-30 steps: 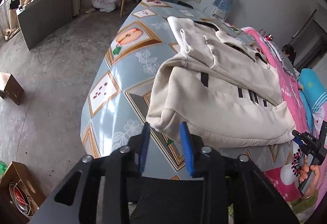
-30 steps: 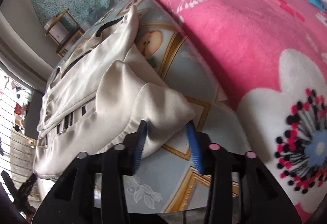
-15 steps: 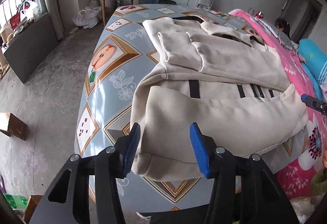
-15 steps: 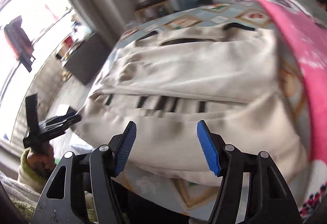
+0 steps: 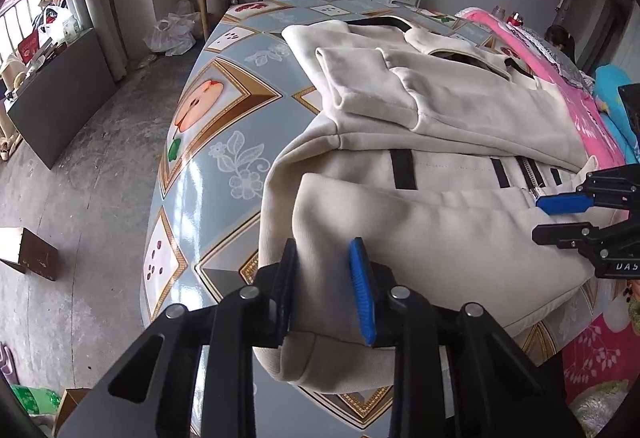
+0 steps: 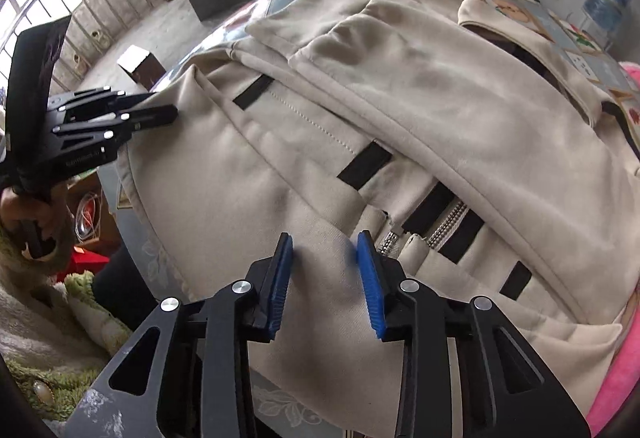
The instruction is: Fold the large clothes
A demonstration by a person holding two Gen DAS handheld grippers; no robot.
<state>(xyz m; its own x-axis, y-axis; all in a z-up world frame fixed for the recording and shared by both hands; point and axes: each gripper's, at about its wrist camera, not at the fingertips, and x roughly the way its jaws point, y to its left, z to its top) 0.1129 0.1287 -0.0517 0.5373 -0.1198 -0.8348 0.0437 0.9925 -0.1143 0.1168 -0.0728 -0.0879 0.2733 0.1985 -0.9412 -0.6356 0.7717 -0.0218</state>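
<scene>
Both grippers, left (image 5: 323,290) and right (image 6: 325,280), are closing their ribbed blue fingers (image 6: 370,278) on the soft cream jacket (image 5: 440,238), on the glossy table (image 5: 208,166).

You have open tabletop (image 5: 224,142) left of the cream jacket (image 5: 440,222), clear to the edge. On the far side, the pink blanket (image 5: 588,126) crowds the jacket's hem, and the two grippers sit close along the near hem

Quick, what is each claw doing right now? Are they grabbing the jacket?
Left gripper: closing on the cream jacket's near hem.
Right gripper: closing, jacket fabric between its pads beside the zipper.
</scene>
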